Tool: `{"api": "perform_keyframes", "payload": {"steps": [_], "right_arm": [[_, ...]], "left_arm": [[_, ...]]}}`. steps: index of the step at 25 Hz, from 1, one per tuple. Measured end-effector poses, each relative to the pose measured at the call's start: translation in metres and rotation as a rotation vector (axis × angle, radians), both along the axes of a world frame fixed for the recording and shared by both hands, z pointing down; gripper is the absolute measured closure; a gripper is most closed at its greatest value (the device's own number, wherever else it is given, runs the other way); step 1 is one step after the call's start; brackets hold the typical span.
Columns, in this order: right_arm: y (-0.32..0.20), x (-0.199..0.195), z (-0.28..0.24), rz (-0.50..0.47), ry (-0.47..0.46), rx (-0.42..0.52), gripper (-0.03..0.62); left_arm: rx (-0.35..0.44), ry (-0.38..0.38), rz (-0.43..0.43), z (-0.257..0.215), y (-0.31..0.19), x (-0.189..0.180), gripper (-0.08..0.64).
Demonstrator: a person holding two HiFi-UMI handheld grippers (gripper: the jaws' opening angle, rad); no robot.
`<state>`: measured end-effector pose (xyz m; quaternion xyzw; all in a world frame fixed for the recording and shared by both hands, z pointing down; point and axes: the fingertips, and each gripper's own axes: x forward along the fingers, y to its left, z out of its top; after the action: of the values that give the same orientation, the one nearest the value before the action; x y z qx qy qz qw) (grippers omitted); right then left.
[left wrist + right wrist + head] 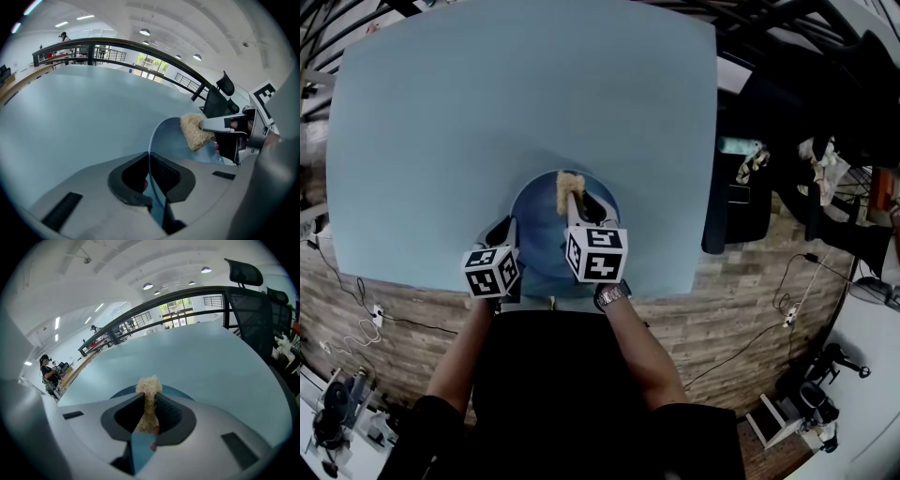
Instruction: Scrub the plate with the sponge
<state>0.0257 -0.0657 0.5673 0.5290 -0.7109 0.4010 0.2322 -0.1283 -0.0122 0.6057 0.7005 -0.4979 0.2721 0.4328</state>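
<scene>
Pale blue counter [487, 112] fills most of the head view, with a round blue plate [539, 214] by its near edge. The left hand-held gripper [502, 232] sits at the plate's left rim. The right hand-held gripper [575, 208] reaches over the middle, with a tan sponge [569, 190] poking out past its tips.

The left gripper view is where it gets clear. That hand-held gripper [150, 174] is clamped on the plate [171, 136], whose thin rim runs edge-on between the jaws. Off to its right, the sponge [194, 131] is pressed against the plate's face.

In the right gripper view, that hand-held gripper [149, 414] is squeezing the sponge [149, 390] flat, and its frayed end sticks out over the plate [180, 391] just ahead.

So I'd say both grabs are done and the scrubbing itself is what's going on or left. No way to tell how much is covered. The plate looks smooth and clean, with no suds or grime showing. The sponge looks dry and stringy, loofah-ish.
</scene>
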Motion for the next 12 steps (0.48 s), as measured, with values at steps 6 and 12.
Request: {"api": "perform_keyframes", "payload": {"steps": [6,12], "right_arm": [[0.002,0.014,0.001,0.036,0.011,-0.006,0.522],[0.011,0.033,0.001,0.076,0.034,-0.014,0.522]], "left_arm": [[0.000,0.001,0.001,0.002,-0.001,0.001,0.547],[0.004,0.002,0.003,0.002,0.000,0.002,0.548]]}}
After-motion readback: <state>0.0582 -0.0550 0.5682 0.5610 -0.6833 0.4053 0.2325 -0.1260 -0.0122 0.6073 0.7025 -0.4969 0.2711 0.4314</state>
